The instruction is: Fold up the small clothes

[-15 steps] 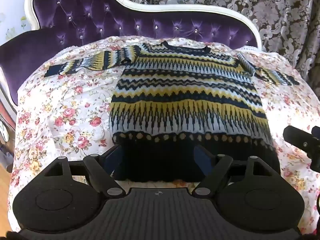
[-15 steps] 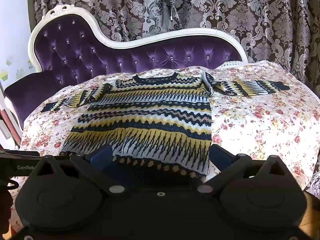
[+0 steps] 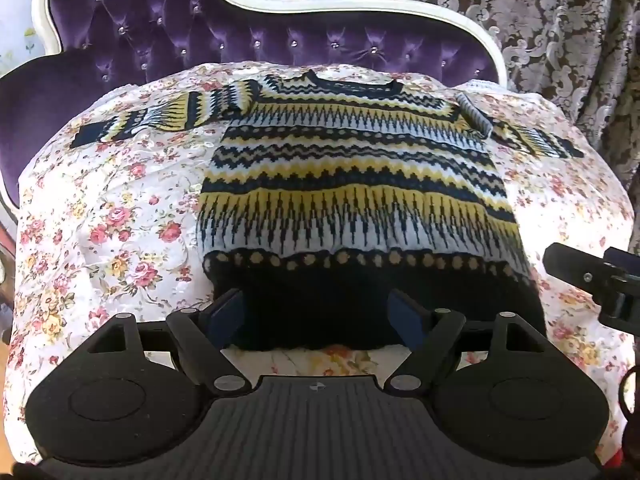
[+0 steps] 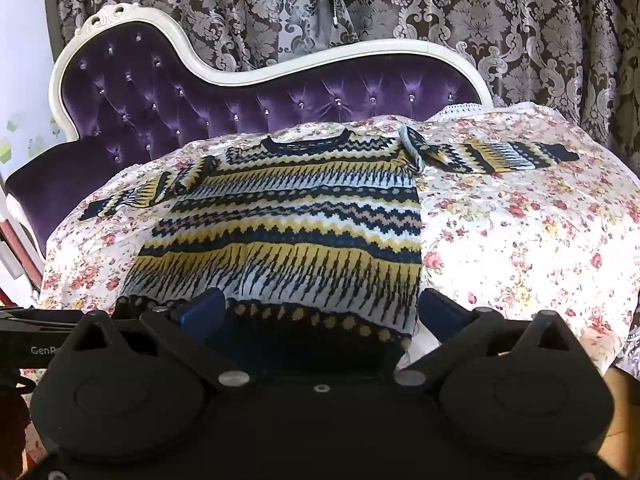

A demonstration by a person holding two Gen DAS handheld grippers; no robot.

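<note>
On the floral cover (image 3: 100,220) of the purple tufted chaise (image 3: 160,40), the patterned knit sweater (image 3: 352,184) lies flat, front up, both sleeves spread. At its left, the left sleeve (image 3: 160,124) stretches outward. The left hand-held gripper (image 3: 320,320) hangs released over the dark hem (image 3: 320,312), jaws apart; whether the pads touch the knit is hard to say. Further right, the right hand-held gripper (image 4: 320,316) stands wide and released over the hem's right corner. A clean fold probably needs both to pinch the hem corners evenly and lift together.

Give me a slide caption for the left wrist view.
Open left tongs over the dark hem of a patterned sweater spread flat on a floral sheet.
</note>
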